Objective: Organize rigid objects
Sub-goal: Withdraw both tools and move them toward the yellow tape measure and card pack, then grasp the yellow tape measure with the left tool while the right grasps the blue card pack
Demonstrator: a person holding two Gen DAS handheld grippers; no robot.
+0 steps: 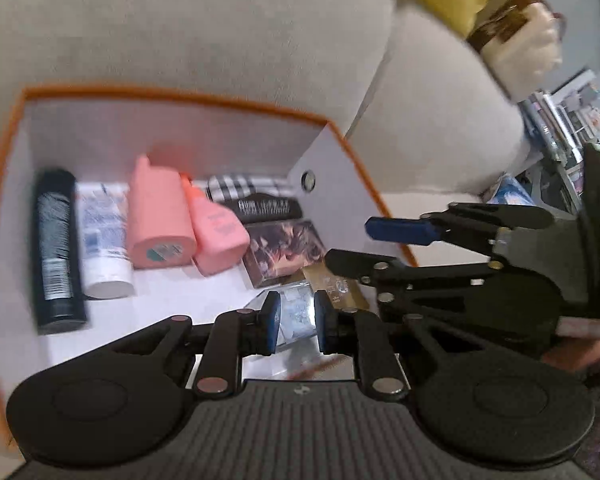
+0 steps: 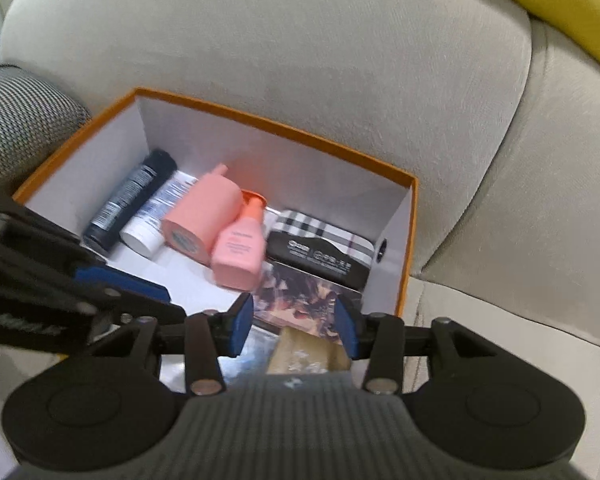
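Sitting near the box's [image 1: 342,140] front edge, a clear case [image 1: 296,312] is bracketed by the left gripper [image 1: 297,322]; contact cannot be told. Judged light, stiff, slippery; flat sides are best gripped. Right gripper [image 2: 294,326] is spread apart.

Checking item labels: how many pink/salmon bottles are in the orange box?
2. A larger salmon bottle lies mid-box beside the white tube; a smaller pink bottle leans against its right side. Both inside the orange box. The tongs could hide others near the front.

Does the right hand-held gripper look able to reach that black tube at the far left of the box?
Probably not directly: the left hand-held gripper lies between it and the black tube.
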